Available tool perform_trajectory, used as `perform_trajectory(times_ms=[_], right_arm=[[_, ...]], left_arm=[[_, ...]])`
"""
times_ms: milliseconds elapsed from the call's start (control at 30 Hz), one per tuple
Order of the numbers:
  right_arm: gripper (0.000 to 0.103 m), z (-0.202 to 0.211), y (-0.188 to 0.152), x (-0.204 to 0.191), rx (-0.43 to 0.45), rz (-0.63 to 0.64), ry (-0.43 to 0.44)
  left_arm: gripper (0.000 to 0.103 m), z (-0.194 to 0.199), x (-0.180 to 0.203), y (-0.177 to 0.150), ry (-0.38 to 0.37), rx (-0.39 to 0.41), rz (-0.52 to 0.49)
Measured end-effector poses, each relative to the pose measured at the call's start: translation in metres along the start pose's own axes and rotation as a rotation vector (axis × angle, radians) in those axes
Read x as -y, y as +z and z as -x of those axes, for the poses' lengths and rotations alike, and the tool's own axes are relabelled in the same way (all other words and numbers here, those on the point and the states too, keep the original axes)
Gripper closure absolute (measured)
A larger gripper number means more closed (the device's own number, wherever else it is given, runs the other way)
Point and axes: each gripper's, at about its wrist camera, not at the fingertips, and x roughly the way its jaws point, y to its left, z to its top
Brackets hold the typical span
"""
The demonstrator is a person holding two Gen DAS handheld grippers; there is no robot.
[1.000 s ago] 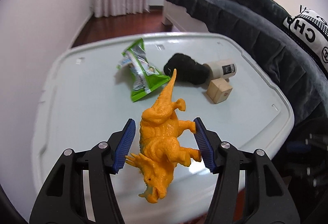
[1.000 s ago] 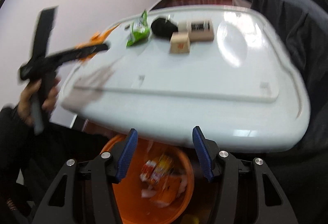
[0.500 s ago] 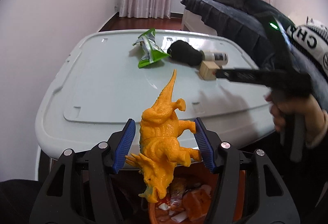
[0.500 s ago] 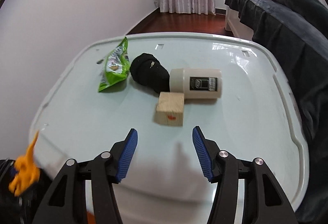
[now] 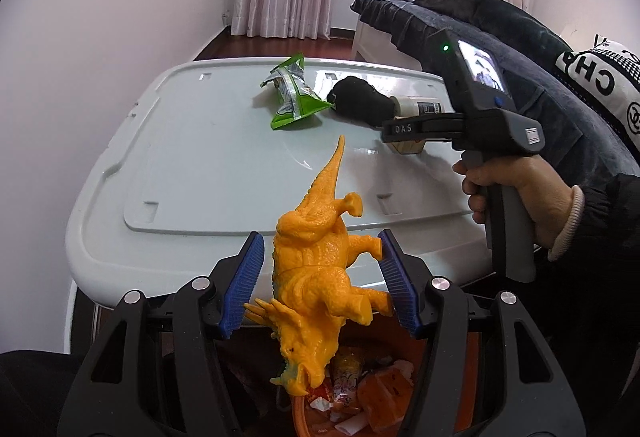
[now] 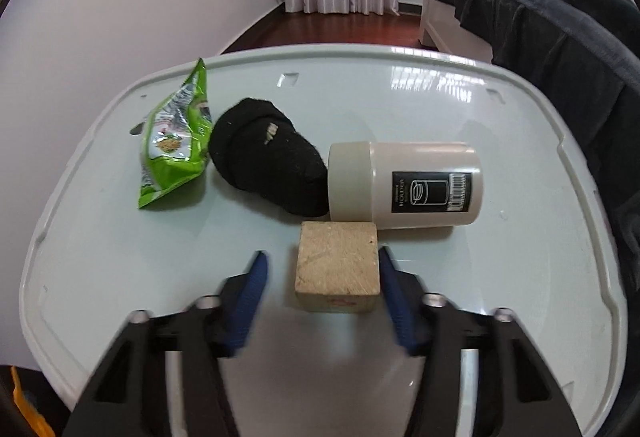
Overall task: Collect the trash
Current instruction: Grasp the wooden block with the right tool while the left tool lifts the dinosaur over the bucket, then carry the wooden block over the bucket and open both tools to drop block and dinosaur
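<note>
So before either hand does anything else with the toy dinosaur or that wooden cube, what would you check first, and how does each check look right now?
1. Orange plastic dinosaur sits between the left gripper pads: ok.
2. Orange trash bin lies below the dinosaur's head: ok, though the tail end hangs over the white plastic table.
3. Pale wooden cube lies between the right gripper fingers, whose jaws are closing: ok.
4. Both right pads press the cube: not ok; the left pad stands clear of it.
5. Cube free of the cream cylindrical canister: cannot tell; their edges meet in the right wrist view.
</note>
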Motion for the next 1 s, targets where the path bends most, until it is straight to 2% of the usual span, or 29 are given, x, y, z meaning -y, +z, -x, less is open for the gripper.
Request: perform_trajectory(times_ms=[200,400,667,867,1000], right_arm=[[0.069,0.0,-0.005,0.002,0.018,0.024,-0.001],[0.069,0.03,-0.023,0.013,0.034,0.0,0.057],[0.069,0.091,-0.07,0.015,0.067,0.063,0.14],[0.069,0.117,-0.101,0.017,0.093,0.113,0.14],[0.069,0.128,-0.118,0.025,0.088,0.087,0.167]], left_arm=[[0.045,0.0,0.006,-0.003,0.009,0.005,-0.022],[0.045,0.0,0.014,-0.006,0.01,0.003,-0.049],[0.045,0.005,0.025,-0.015,-0.002,-0.007,-0.069],[0.045,0.007,0.027,-0.019,0.007,-0.013,-0.069],[0.045,0.009,0.027,-0.022,0.012,-0.015,-0.066]])
